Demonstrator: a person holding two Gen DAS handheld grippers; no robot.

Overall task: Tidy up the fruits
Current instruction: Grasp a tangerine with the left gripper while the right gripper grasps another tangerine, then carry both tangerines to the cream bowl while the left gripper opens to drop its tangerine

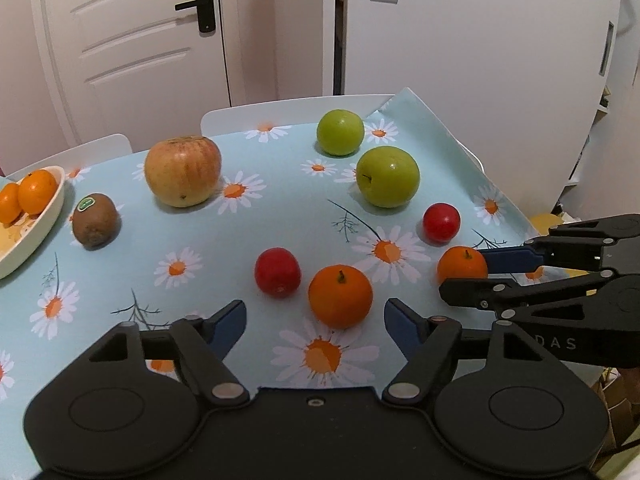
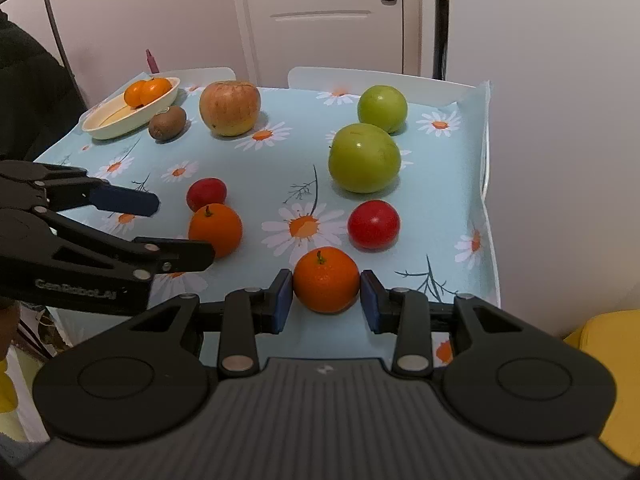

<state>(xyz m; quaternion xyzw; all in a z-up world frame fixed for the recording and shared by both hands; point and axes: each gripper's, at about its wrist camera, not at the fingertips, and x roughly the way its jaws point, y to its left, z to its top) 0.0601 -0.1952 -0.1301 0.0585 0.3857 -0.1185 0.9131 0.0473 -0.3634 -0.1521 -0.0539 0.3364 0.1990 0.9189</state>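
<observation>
While the right claw [image 2: 326, 300] was spread around a round orange tangerine [image 2: 326, 280] at the bench's [image 2: 256, 168] near edge, a second tangerine [image 1: 340, 296] was seen just ahead of the released left claw [image 1: 316, 320].

A: How does the left gripper [image 1: 315, 318] stand?
B: Spread wide, blue pads apart and gripping nothing, held low over the near edge of the worktop.
A: And the right gripper [image 2: 326, 298]?
B: Also low, by the near right corner. Its fingers [image 2: 280, 300] are parted, one on each side of a mandarin [image 2: 326, 280]; the left pad sits just against the peel, the right pad just beside it.
</observation>
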